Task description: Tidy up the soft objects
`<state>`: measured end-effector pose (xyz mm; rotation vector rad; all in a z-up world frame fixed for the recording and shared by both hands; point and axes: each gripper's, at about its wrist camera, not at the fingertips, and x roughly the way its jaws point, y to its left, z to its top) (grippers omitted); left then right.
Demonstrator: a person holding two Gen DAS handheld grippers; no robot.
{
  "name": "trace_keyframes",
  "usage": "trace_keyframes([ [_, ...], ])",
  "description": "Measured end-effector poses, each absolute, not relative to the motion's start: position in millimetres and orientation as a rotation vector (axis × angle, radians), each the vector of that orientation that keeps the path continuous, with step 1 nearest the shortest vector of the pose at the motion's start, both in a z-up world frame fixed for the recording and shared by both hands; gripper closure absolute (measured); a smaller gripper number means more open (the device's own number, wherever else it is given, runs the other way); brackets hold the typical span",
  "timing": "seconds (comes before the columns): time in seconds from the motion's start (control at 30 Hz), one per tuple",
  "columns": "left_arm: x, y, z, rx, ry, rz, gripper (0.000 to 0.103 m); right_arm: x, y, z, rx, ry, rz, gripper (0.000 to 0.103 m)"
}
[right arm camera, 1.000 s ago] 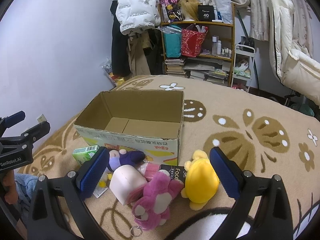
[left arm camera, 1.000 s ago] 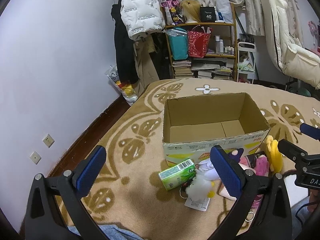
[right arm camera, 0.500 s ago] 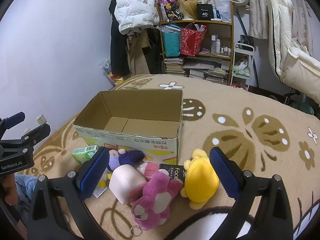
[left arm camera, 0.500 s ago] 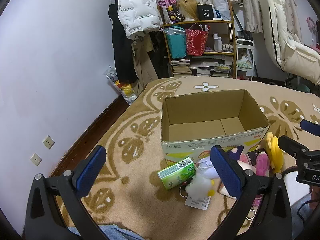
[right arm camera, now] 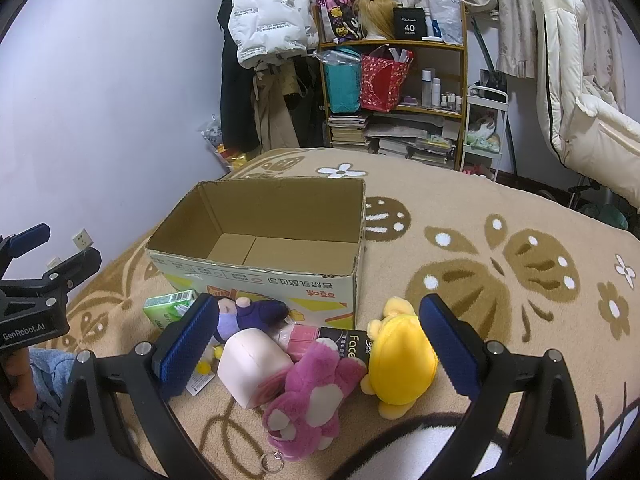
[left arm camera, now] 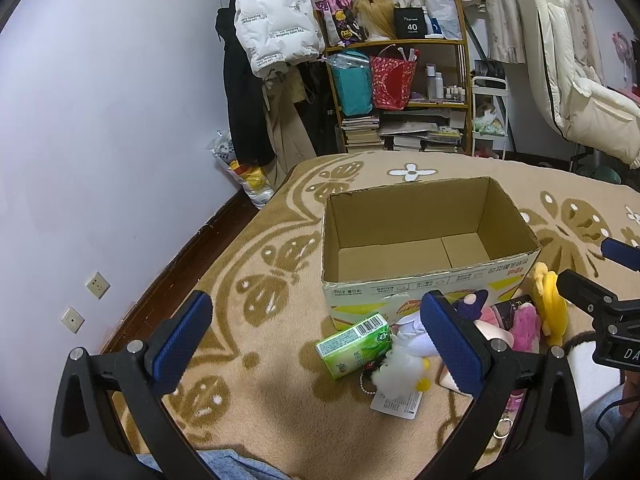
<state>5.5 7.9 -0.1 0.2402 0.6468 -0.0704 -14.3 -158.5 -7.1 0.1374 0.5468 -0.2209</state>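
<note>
An open, empty cardboard box [left arm camera: 424,288] [right arm camera: 256,284] stands on the patterned rug. In front of it lie soft toys: a pink plush bear [right arm camera: 316,388], a yellow plush [right arm camera: 400,360] [left arm camera: 550,304], a purple plush [right arm camera: 256,314], a pale pink cushion [right arm camera: 252,364] and a white fluffy toy [left arm camera: 398,368]. A green tissue pack [left arm camera: 354,344] [right arm camera: 168,306] lies to their left. My left gripper [left arm camera: 316,336] is open and empty above the rug. My right gripper [right arm camera: 316,340] is open and empty above the toys.
A shelf [left arm camera: 400,92] with bags and books and hanging coats [left arm camera: 272,40] stand at the back. The wall [left arm camera: 100,140] runs along the left. A white cushion pile [right arm camera: 580,100] is at the right. A black packet [right arm camera: 348,344] lies among the toys.
Both views shifted very slightly; the box and toys have not moved. Both grippers stay open.
</note>
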Motion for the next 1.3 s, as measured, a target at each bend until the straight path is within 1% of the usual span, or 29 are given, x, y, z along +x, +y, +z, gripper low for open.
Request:
trace_keyframes([
  [0.93, 10.0, 5.1, -3.0, 0.254, 0.673, -0.091, 0.000, -14.5, -161.5, -11.6, 0.140, 0.546, -0.236, 0.000],
  [1.13, 13.7, 7.2, -1.7, 0.192, 0.666, -0.134, 0.000, -10.2, -167.1, -13.0, 0.171, 0.570, -0.237, 0.000],
  [1.3, 25.2, 8.1, -10.2, 0.187, 0.694, -0.116, 0.000, -4.7, -173.1, -16.7, 0.200, 0.596, -0.251, 0.000],
])
